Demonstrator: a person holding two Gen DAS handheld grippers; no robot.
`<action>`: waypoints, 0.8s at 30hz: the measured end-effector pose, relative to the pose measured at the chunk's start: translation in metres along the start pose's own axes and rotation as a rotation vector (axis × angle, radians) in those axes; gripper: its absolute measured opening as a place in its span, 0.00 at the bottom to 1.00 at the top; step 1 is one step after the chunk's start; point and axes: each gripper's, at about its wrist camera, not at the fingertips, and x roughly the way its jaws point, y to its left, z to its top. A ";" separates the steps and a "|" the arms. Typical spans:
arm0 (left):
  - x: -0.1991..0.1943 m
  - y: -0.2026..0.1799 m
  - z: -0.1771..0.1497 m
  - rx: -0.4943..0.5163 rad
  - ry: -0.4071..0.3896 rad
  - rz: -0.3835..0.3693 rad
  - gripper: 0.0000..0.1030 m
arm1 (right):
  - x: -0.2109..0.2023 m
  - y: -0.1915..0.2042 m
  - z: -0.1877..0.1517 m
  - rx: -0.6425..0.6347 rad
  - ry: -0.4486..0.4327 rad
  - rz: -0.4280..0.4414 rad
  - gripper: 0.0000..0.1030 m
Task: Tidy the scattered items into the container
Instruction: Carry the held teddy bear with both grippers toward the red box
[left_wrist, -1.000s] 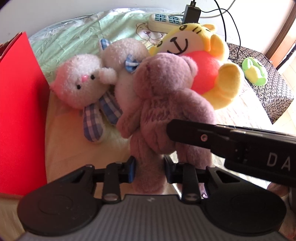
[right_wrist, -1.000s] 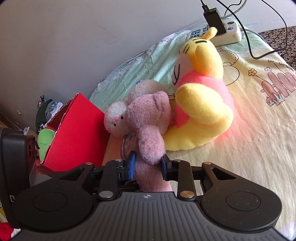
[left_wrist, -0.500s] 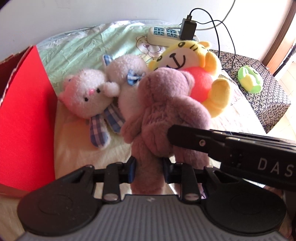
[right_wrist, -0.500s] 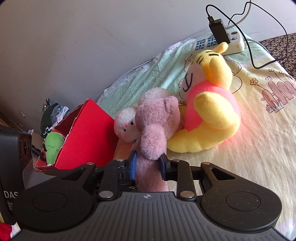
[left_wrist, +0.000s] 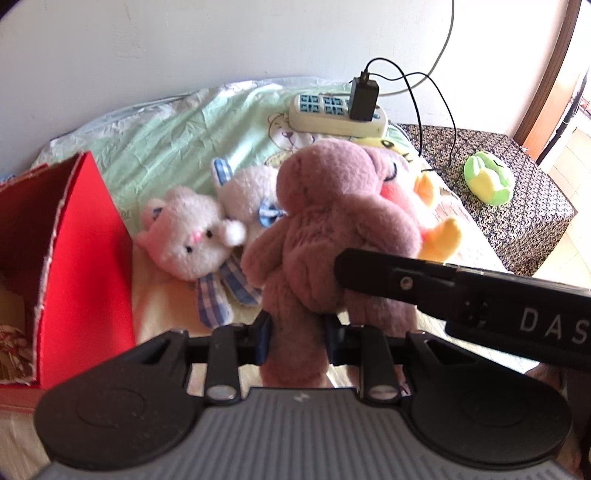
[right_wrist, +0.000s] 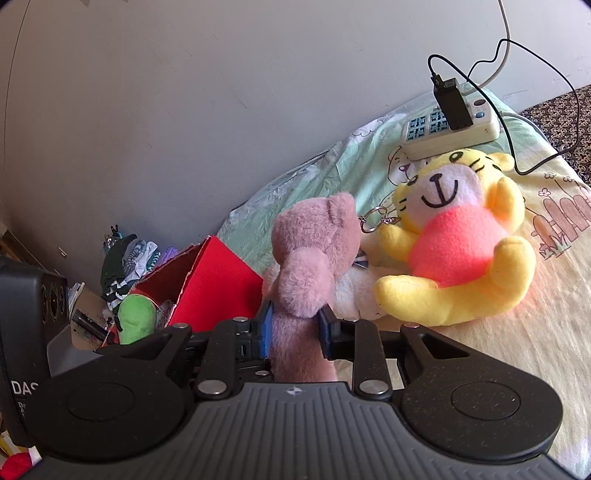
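Both grippers hold the mauve teddy bear (left_wrist: 332, 229) above the bed. My left gripper (left_wrist: 297, 334) is shut on one of its legs. My right gripper (right_wrist: 295, 330) is shut on another limb of the bear (right_wrist: 310, 266). The red cardboard box (left_wrist: 77, 266) stands open at the left; in the right wrist view the red box (right_wrist: 218, 284) holds a green plush (right_wrist: 135, 319). A white bunny with checked ears (left_wrist: 192, 236) and a second white plush (left_wrist: 247, 192) lie beside the box. A yellow tiger plush (right_wrist: 458, 240) lies on the sheet.
A white power strip (left_wrist: 338, 118) with a black charger and cables lies at the head of the bed. A green-yellow plush (left_wrist: 487, 181) sits on a patterned surface at the right. Clothes are piled by the wall (right_wrist: 129, 254). The right gripper's body (left_wrist: 461, 291) crosses the left wrist view.
Both grippers have lifted the mauve bear up off the bed and away from the other plushes. More of the red box's open inside now shows.
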 end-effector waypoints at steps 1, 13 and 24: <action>-0.003 0.002 0.002 0.001 -0.007 -0.002 0.25 | 0.000 0.002 0.001 0.001 -0.006 0.001 0.26; -0.038 0.039 0.012 0.032 -0.065 -0.037 0.24 | 0.002 0.046 0.002 0.020 -0.089 0.014 0.26; -0.090 0.113 0.021 -0.008 -0.176 -0.003 0.24 | 0.034 0.118 0.010 -0.059 -0.135 0.096 0.26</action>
